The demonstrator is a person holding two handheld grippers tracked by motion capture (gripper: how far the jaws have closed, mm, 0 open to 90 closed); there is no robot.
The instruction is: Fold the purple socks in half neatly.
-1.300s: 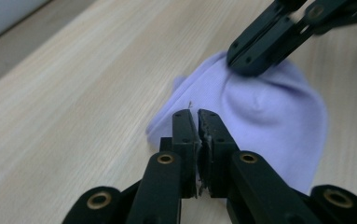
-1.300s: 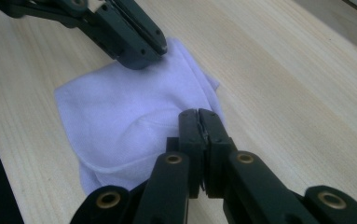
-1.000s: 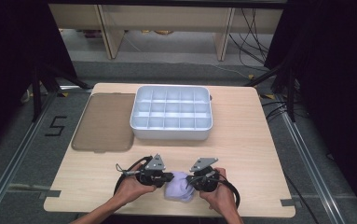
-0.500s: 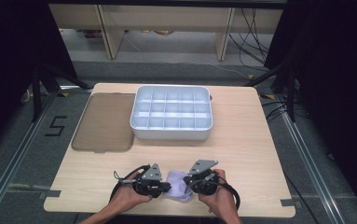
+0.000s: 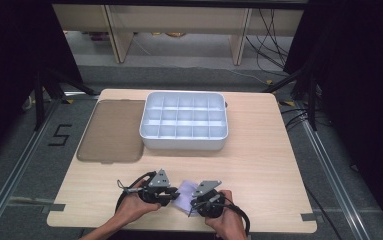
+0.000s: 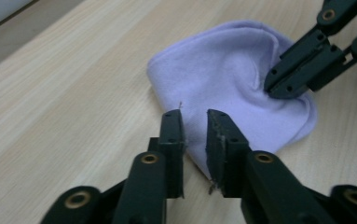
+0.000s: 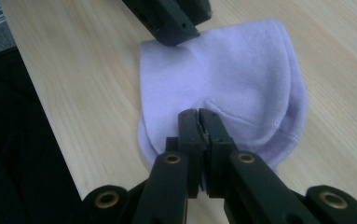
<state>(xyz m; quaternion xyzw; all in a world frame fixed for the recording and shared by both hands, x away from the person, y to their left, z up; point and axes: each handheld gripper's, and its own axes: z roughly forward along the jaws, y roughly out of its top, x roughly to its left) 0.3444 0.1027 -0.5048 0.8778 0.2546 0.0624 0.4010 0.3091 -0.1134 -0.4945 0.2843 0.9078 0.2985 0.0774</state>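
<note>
Table edge: both grippers low, converging.

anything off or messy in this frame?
Nothing stands out. The lilac cloth lies folded near the table's front edge, puckered where the right gripper pinches it. The left gripper sits slightly open at its edge. The compartment tray looks empty and the brown lid lies flat beside it.

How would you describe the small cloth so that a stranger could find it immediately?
Start at the wooden table and go to its near edge, in front of the white compartment tray. Between the two hand-held grippers lies a folded lilac cloth, the table's sole soft, pale purple thing.
</note>
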